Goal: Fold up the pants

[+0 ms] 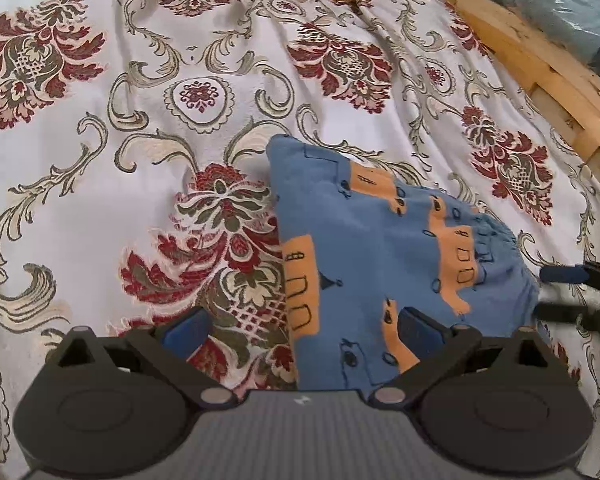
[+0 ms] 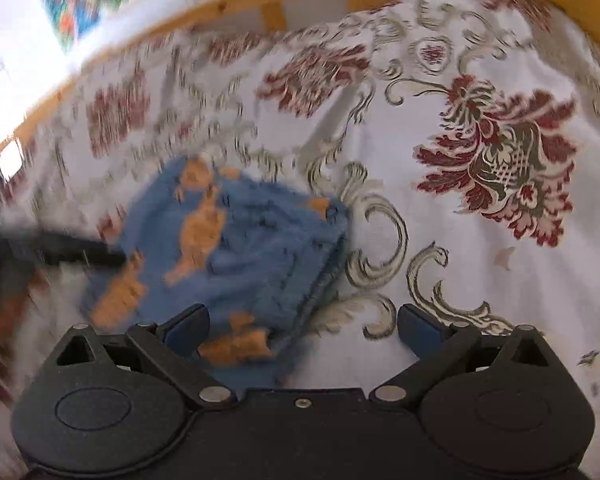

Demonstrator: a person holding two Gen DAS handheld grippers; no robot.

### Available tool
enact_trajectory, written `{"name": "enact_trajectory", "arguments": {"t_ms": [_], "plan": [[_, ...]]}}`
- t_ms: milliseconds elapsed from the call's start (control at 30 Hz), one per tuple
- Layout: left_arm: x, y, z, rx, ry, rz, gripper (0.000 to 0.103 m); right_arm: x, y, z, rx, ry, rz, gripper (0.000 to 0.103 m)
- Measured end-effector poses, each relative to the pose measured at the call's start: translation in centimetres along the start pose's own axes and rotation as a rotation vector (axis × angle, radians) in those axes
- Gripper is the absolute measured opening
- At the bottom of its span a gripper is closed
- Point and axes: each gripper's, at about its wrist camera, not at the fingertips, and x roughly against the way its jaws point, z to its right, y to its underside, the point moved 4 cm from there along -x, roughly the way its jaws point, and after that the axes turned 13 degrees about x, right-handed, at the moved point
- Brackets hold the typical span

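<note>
Left wrist view: blue pants (image 1: 380,264) with orange house print, folded into a compact stack on the floral bedspread (image 1: 140,120), elastic waistband at right. Left hand-held gripper (image 1: 302,326) spread wide, holding nothing. Right hand-held gripper (image 1: 568,292) at the frame edge (can't tell its opening here).

Right wrist view: blurred; pants (image 2: 236,256) lower left on the bedspread (image 2: 480,240); right hand-held gripper (image 2: 303,325) wide apart, empty. Wooden bed frame (image 2: 228,4) behind.

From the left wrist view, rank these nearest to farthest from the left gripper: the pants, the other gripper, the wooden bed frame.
1. Pants: under the left gripper, its right finger over the cloth.
2. Right gripper: far right edge, beside the pants' waistband.
3. Wooden bed frame: top right, beyond the floral bedspread.
</note>
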Motion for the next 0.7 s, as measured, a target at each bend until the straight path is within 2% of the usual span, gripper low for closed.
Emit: {"name": "enact_trajectory", "arguments": {"t_ms": [100, 200, 300, 400, 533, 700], "plan": [[0.0, 0.0, -0.2, 0.000, 0.001, 0.004, 0.102, 0.1, 0.8, -1.5, 0.105, 0.049, -0.028, 0.099], [0.2, -0.2, -0.3, -0.013, -0.002, 0.017, 0.102, 0.9, 0.4, -1.9, 0.119, 0.037, -0.003, 0.097], [0.3, -0.7, -0.3, -0.015, 0.011, 0.024, 0.102, 1.5, -1.1, -1.5, 0.060, -0.040, 0.045, 0.098], [-0.1, -1.3, -0.3, 0.000, 0.017, 0.018, 0.102, 0.7, -2.8, -0.4, -0.054, -0.119, 0.048, 0.099], [-0.9, -2.0, 0.0, 0.009, 0.030, 0.010, 0.102, -0.9, -3.8, 0.9, -0.146, -0.159, 0.008, 0.097], [-1.4, -1.9, 0.4, -0.001, 0.057, -0.013, 0.102, -2.4, -2.4, 1.8, -0.281, -0.272, -0.058, 0.092]]}}
